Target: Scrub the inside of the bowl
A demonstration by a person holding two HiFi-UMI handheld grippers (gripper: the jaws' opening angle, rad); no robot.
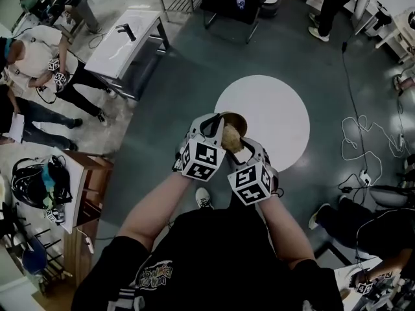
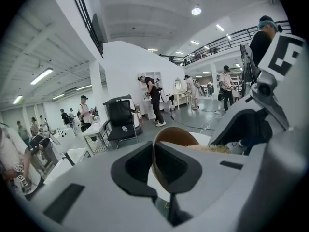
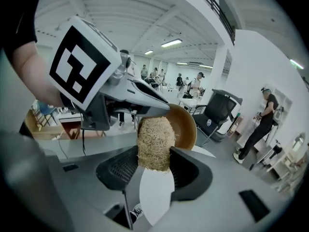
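Observation:
A brown wooden bowl (image 1: 235,121) is held in the air above a round white table (image 1: 275,105). My left gripper (image 1: 216,123) is shut on the bowl's rim (image 2: 158,164), with one jaw inside the bowl and one outside. My right gripper (image 1: 236,149) is shut on a tan fibrous scrubber (image 1: 231,137). In the right gripper view the scrubber (image 3: 153,141) rises from between the jaws and its top lies against the inside of the bowl (image 3: 186,123), just under the left gripper (image 3: 123,96). The left gripper view shows the scrubber (image 2: 212,149) at the bowl's right edge.
The round table stands on a dark green floor. A black chair (image 1: 237,2) and a white bench (image 1: 126,41) are farther off. Cables (image 1: 363,138) trail on the floor at the right. Several people stand or sit around the room. My shoe (image 1: 203,198) shows below the grippers.

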